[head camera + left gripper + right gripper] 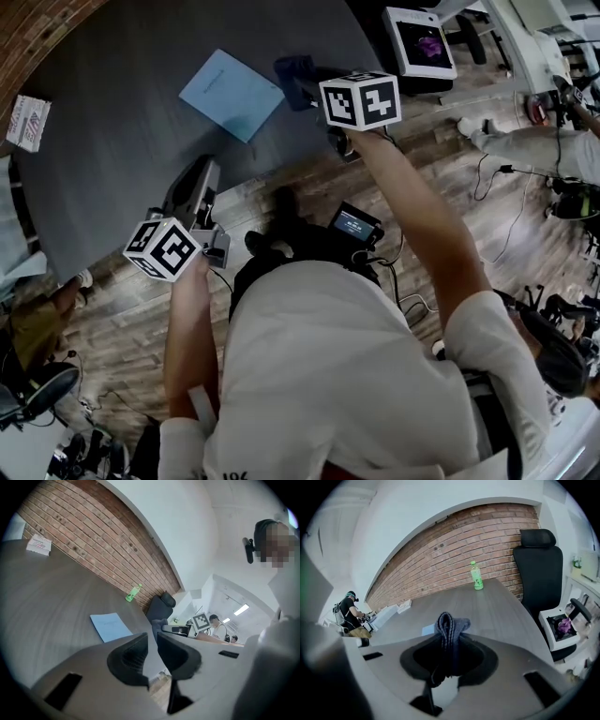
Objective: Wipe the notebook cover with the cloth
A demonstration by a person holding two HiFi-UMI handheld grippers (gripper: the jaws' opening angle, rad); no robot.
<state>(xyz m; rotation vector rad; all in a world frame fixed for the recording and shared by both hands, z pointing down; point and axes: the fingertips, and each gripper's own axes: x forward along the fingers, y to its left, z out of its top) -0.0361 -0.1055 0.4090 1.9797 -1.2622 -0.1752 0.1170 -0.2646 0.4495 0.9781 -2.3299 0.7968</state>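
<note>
Right gripper [449, 639] clamped on cloth [451, 623], left gripper [152, 639] slightly parted — empty, notebook [232, 94] on table [122, 141], bottle [476, 576] beyond

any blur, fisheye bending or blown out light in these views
Head view: evenly lit and sharp, the notebook crisp, the table edge bowed. Left gripper view: heavy fisheye, dark corners, brick wall curved, ceiling lights blown out. Right gripper view: same bending, cloth close-up dark and soft, bottle clear.
</note>
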